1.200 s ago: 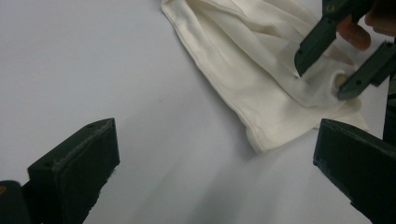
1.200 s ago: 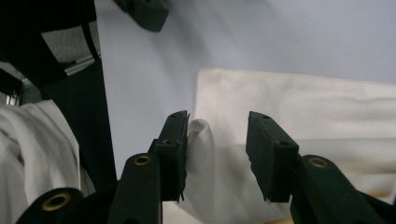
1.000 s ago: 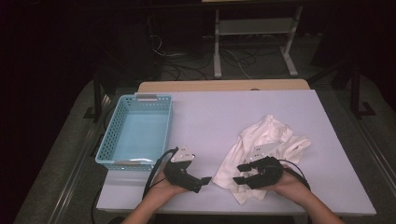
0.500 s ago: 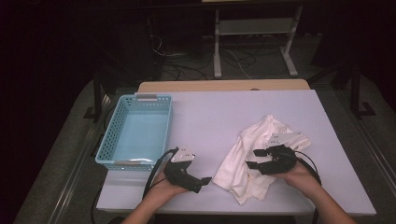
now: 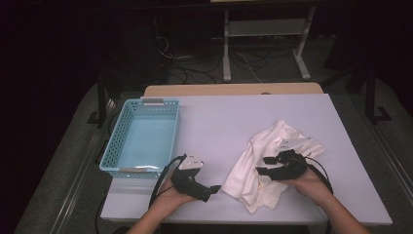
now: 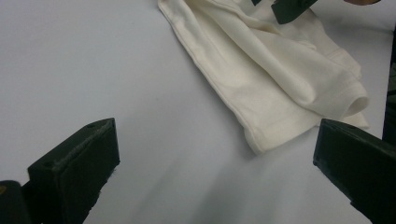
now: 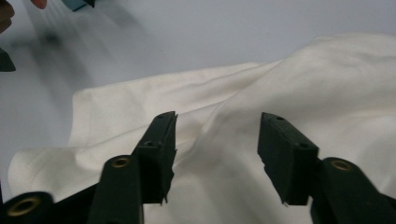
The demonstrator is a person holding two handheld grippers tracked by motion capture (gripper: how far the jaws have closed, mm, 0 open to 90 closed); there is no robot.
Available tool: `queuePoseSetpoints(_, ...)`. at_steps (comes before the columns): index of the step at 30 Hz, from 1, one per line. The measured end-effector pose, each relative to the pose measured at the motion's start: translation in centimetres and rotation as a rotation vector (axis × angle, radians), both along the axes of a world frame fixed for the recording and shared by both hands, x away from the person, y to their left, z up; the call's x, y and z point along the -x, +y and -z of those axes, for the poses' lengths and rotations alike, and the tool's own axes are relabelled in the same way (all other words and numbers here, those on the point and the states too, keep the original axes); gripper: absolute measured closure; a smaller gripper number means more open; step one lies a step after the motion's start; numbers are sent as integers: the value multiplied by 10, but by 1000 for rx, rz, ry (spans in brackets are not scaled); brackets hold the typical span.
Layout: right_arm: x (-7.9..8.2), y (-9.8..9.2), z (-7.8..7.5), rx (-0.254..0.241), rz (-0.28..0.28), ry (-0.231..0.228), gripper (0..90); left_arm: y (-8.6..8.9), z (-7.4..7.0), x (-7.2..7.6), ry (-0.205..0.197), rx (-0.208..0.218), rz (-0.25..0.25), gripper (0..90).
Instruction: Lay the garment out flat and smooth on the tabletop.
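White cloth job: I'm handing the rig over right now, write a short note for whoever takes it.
Left gripper: open, nothing held, on the table left of the white cloth.
Right gripper: over the cloth, a raised fold between its jaws; they have just been closing, pads not yet pressing.
Cloth: crumpled on the table's right half.
Blue basket: at the left, nothing in it.
Done: nothing gripped.
Left: probably grip the cloth and move it.

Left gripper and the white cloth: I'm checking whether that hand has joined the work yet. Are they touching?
Apart. In the left gripper view, bare table lies between the open left gripper and the white cloth.
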State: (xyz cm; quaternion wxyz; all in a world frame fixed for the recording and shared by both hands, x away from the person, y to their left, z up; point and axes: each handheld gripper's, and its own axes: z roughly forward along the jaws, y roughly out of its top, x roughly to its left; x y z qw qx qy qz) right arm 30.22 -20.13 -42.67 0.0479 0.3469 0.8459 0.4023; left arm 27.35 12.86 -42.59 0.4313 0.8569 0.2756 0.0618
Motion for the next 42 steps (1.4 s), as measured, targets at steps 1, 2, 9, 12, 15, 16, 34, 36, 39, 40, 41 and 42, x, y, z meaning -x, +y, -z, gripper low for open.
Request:
queuePoseSetpoints(1, 0, 2, 1, 2, 0, 1, 499, 0, 0, 0, 0, 0, 1, 0)
queuePoseSetpoints(2, 0, 3, 2, 6, -2, 5, 526, 0, 0, 0, 0, 0, 1, 0)
queuePoseSetpoints(9, -1, 10, 4, 46, -1, 19, 821, 1, 0, 0, -1, 5, -4, 0)
queuePoseSetpoints(12, -2, 8, 1, 39, 5, 5, 859, 1, -1, 0, -1, 6, -5, 0)
queuePoseSetpoints(15, -1, 8, -1, 36, 9, -8, 864, 1, -1, 0, -3, 4, -3, 0)
queuePoseSetpoints(16, -1, 8, -3, 33, 9, -15, 864, 0, -1, 0, -3, 4, -2, 0)
queuePoseSetpoints(34, -26, 29, -28, -25, 8, -115, 864, 0, 0, 0, -5, 4, -1, 0)
queuePoseSetpoints(36, -28, 32, -29, -28, 3, -119, 864, 0, 0, 0, -5, 3, -2, 0)
queuePoseSetpoints(39, -31, 35, -32, -35, -2, -126, 864, 0, 0, 0, -3, 4, -3, 0)
queuePoseSetpoints(40, -33, 37, -33, -36, -6, -127, 864, 0, 0, 0, -3, 3, -2, 0)
queuePoseSetpoints(41, -34, 39, -33, -39, -9, -131, 864, 0, 0, 0, -3, 3, -2, 0)
queuePoseSetpoints(42, -35, 41, -34, -46, -15, -132, 864, 0, 0, 0, -2, 3, -1, 0)
